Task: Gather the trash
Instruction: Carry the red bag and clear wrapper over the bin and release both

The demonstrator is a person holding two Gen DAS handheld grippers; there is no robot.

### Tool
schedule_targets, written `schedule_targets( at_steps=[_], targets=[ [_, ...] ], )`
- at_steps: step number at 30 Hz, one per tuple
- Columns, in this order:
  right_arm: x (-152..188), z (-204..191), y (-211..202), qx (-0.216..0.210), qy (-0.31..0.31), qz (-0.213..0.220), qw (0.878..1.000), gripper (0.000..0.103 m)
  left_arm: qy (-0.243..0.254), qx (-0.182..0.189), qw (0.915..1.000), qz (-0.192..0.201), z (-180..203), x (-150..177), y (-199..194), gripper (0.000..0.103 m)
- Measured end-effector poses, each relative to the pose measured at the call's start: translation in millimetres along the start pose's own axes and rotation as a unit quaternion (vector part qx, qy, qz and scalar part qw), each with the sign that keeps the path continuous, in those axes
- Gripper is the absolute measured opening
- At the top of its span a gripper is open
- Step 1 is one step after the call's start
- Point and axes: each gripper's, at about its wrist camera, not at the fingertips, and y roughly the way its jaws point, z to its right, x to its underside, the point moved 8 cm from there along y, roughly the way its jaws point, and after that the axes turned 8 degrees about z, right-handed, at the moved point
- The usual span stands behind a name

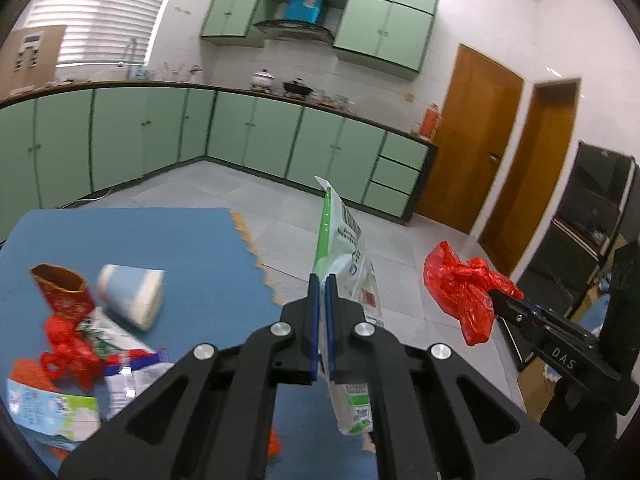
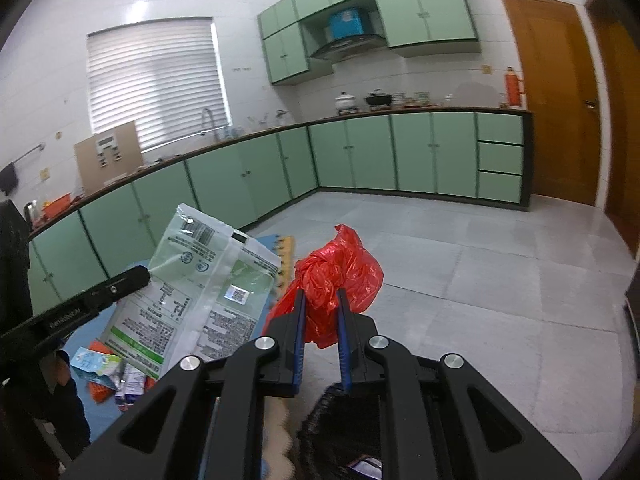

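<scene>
Left tongs pinching green-white packet, lower end hidden; right tongs pinching red bag

Green-white pouch upright, crumpled red bag dangling beside it.

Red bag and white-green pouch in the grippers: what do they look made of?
Red bag: thin glossy plastic film, crumpled, light showing through. Pouch: printed plastic film, likely laminated; smooth sheen, flat seams, holds its shape.

Grey tiled floor lies open; crumpled wrappers and cartons clutter the blue foam mat.
</scene>
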Motion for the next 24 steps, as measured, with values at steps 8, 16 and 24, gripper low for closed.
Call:
schedule_targets(
  at_steps=[8,16,24],
  targets=[
    [7,40,-15,0.043,0.006,-0.004,0.999,0.014,0.026,0.044,0.9983,-0.028,52,27,37,0.002],
    [38,79,-7,0.076,0.026,-0.04,0.996,0.014,0.043,0.062,0.9949,-0.068,76,65,73,0.002],
    [78,110,10,0.097,0.052,-0.08,0.991,0.014,0.053,0.063,0.9905,-0.11,89,98,110,0.002]
  ],
)
